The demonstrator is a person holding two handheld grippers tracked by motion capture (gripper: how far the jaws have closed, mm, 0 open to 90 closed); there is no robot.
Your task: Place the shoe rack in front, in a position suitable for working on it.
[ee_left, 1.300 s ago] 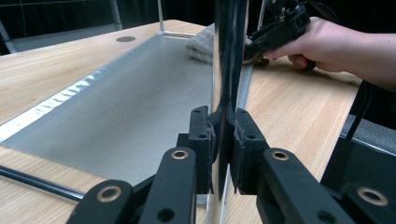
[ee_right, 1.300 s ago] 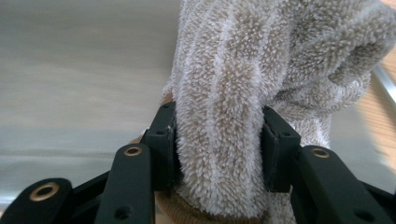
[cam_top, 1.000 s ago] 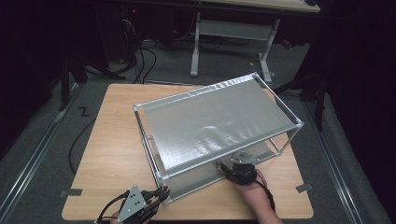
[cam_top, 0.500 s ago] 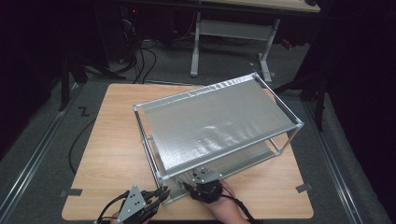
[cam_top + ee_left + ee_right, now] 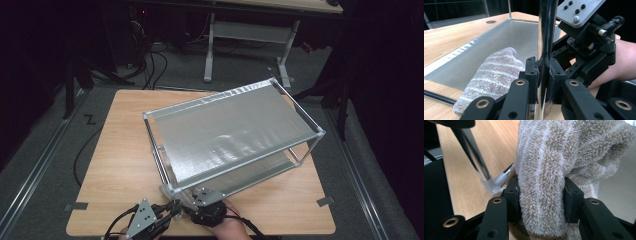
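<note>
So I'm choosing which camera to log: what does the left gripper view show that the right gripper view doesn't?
Left gripper view: the left gripper is shut on the rack's upright chrome post, with the right gripper's body and a hand behind it, and the rack's grey shelf.

Right gripper view: the right gripper is clamped on a fold of towel, seen close, beside the post's clear foot.

Both: towel, post and wooden table.

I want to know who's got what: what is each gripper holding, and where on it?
Left gripper clamps the rack's chrome corner post low down. Right gripper squeezes a bunched fold of the beige towel.
</note>
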